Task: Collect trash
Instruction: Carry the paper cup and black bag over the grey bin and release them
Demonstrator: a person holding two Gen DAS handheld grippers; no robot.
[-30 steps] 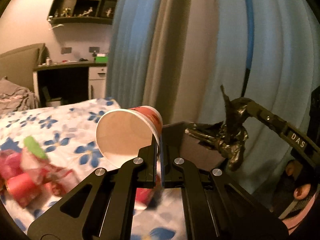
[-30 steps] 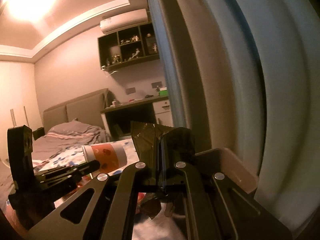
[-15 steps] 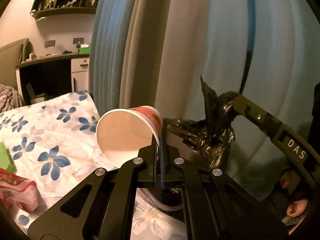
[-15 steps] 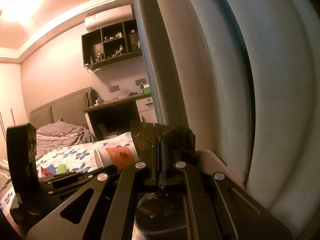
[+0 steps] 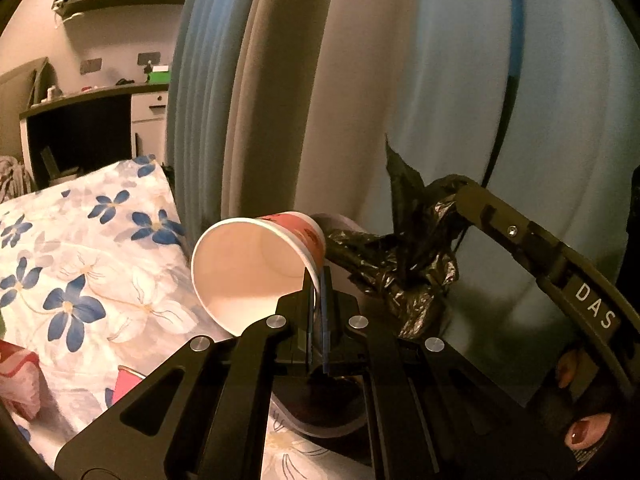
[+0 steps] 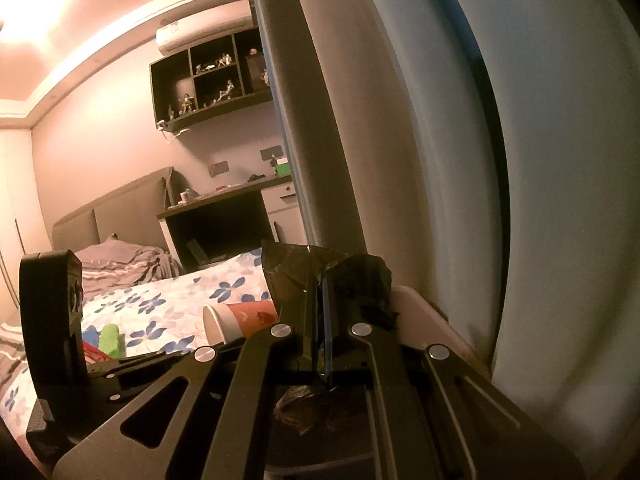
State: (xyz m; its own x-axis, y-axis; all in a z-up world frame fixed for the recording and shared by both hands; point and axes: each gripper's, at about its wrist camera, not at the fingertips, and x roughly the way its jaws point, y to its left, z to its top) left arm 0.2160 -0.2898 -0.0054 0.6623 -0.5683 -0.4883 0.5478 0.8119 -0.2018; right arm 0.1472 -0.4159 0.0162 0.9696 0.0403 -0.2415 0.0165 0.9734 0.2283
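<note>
The pink bin (image 5: 340, 426) lay mostly hidden under both grippers, its inside dark. The left gripper (image 5: 319, 276) pinched the rim of the paper cup (image 5: 256, 268), which lay on its side above the bin's edge, long axis roughly level, mouth toward seven o'clock, base toward one. At three o'clock of the cup, the right gripper (image 6: 322, 280) clamped the black trash bag (image 5: 404, 256). Since a second earlier the flowered bedspread (image 5: 80, 264) had slid toward nine o'clock, and the red wrappers (image 5: 16, 380) were now cut off.
</note>
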